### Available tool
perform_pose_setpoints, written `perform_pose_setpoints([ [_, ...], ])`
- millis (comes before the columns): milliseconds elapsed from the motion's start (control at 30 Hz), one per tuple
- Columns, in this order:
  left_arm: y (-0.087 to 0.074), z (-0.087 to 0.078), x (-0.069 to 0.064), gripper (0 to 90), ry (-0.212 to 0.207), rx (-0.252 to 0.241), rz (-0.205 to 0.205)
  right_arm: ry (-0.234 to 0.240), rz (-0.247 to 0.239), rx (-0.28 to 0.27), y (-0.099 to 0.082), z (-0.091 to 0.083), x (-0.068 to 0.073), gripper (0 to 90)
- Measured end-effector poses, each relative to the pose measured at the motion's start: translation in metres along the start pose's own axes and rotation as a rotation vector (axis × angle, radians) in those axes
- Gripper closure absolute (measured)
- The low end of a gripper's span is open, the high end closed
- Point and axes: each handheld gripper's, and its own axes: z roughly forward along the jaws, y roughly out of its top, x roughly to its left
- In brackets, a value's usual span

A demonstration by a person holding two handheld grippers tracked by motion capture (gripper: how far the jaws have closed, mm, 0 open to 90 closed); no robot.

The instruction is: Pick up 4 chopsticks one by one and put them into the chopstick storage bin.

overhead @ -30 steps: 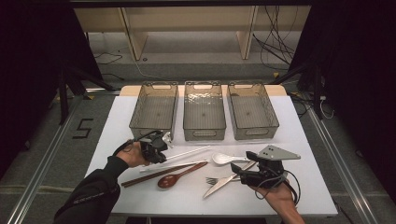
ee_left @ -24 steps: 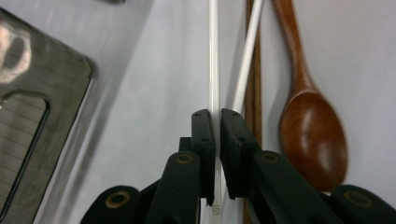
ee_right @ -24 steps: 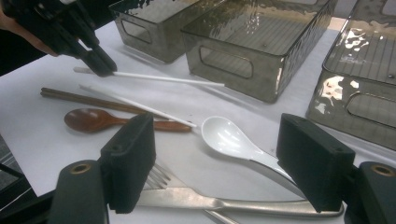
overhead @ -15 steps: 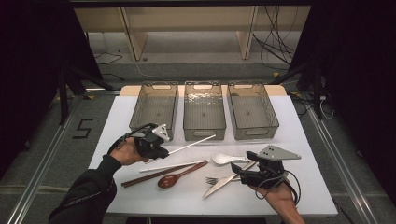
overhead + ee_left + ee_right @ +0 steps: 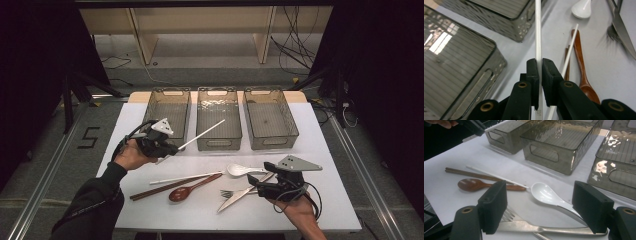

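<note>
My left gripper is shut on a white chopstick and holds it above the table, in front of the left grey bin. The stick slants up and right towards the middle bin. In the left gripper view the pads pinch the stick low on its length. My right gripper rests open at the front right, over the knife and fork. In the right gripper view the white spoon lies between the wide-apart pads.
A second white chopstick, brown chopsticks and a wooden spoon lie at the front middle of the white table. The right bin stands at the back. Dark floor surrounds the table.
The left gripper has lifted the white chopstick off the table and carried it up and back towards the left bin. The right gripper has stayed in place.
</note>
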Motion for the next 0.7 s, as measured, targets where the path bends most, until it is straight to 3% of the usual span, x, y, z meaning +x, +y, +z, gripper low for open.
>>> perform_pose_setpoints([
  [533,-0.003,-0.025,0.036,83.9,0.120,-0.138,-0.140,-0.002,0.004,0.002,0.000,0.000,-0.001,29.2],
  [700,-0.006,-0.024,0.048,83.9,0.149,-0.164,-0.185,-0.003,0.003,0.002,0.000,0.001,-0.001,29.1],
])
